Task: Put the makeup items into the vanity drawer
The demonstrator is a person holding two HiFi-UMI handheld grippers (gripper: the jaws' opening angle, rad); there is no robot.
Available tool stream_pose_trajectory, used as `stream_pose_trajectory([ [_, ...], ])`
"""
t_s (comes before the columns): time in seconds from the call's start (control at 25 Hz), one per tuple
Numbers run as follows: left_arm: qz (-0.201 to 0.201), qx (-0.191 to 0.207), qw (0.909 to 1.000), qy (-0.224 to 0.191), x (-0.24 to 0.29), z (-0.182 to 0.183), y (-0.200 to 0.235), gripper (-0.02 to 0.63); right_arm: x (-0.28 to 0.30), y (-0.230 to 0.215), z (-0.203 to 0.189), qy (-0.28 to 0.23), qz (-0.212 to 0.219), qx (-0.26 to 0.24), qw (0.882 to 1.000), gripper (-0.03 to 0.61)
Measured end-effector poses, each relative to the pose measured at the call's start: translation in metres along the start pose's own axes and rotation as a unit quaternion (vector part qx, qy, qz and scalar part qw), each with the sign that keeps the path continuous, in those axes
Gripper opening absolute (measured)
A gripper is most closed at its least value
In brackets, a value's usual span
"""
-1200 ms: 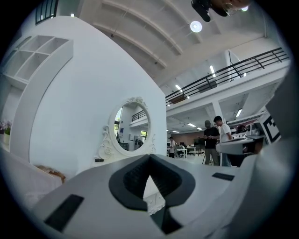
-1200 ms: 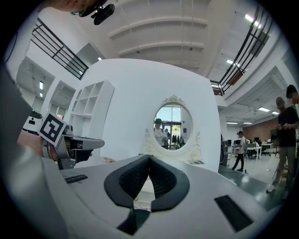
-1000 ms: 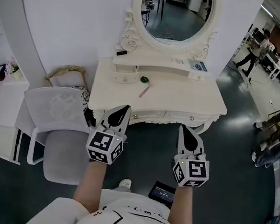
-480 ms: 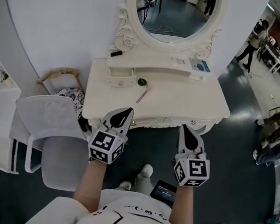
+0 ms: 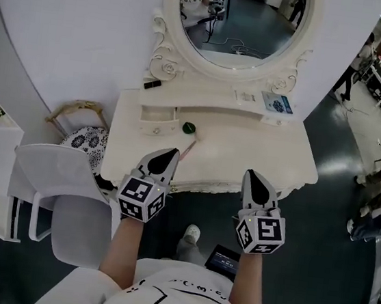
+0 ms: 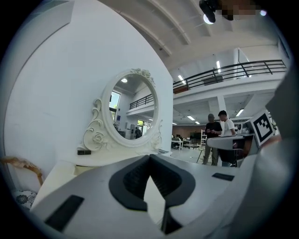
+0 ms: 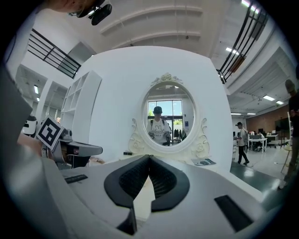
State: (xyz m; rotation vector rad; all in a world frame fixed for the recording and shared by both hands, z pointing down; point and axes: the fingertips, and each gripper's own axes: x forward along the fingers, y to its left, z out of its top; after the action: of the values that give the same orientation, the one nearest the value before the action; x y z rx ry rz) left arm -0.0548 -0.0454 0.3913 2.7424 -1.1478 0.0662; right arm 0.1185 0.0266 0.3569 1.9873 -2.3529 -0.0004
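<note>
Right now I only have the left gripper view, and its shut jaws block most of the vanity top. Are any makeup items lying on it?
Observer: Yes. A small green round item lies on the vanity top, just right of the small drawer in the head view.
Operator: Anything else near it?
Observer: A thin pink stick lies just in front of the green one, angled toward the table's front edge.
</note>
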Motion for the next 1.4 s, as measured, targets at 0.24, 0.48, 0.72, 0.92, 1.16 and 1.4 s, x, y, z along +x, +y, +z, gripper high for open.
stream_pose_trajectory([
  [0.24,0.033,0.011,0.9993,0.013,0.054,0.004,0.020,0.020,0.056,-0.044,-0.002,-0.002,0.020,0.013,1.000,0.015],
  [0.48,0.061,-0.003,0.9979,0.022,0.092,0.002,0.045,0.021,0.105,-0.070,-0.005,0.001,0.047,0.019,0.999,0.015],
  [0.72,0.076,-0.022,0.9957,0.048,0.118,-0.016,0.062,0.163,0.136,-0.090,-0.018,0.009,0.060,0.029,0.998,0.015],
  [0.92,0.078,-0.025,0.9936,0.078,0.130,-0.034,0.066,0.170,0.149,-0.097,-0.031,0.022,0.062,0.037,0.997,0.015],
  [1.16,0.062,-0.025,0.9902,0.122,0.144,-0.058,0.071,0.170,0.155,-0.105,-0.047,0.038,0.049,0.050,0.997,0.015],
  [1.4,0.038,-0.030,0.9811,0.187,0.148,-0.099,0.068,0.170,0.154,-0.110,-0.083,0.071,0.029,0.078,0.994,0.015],
])
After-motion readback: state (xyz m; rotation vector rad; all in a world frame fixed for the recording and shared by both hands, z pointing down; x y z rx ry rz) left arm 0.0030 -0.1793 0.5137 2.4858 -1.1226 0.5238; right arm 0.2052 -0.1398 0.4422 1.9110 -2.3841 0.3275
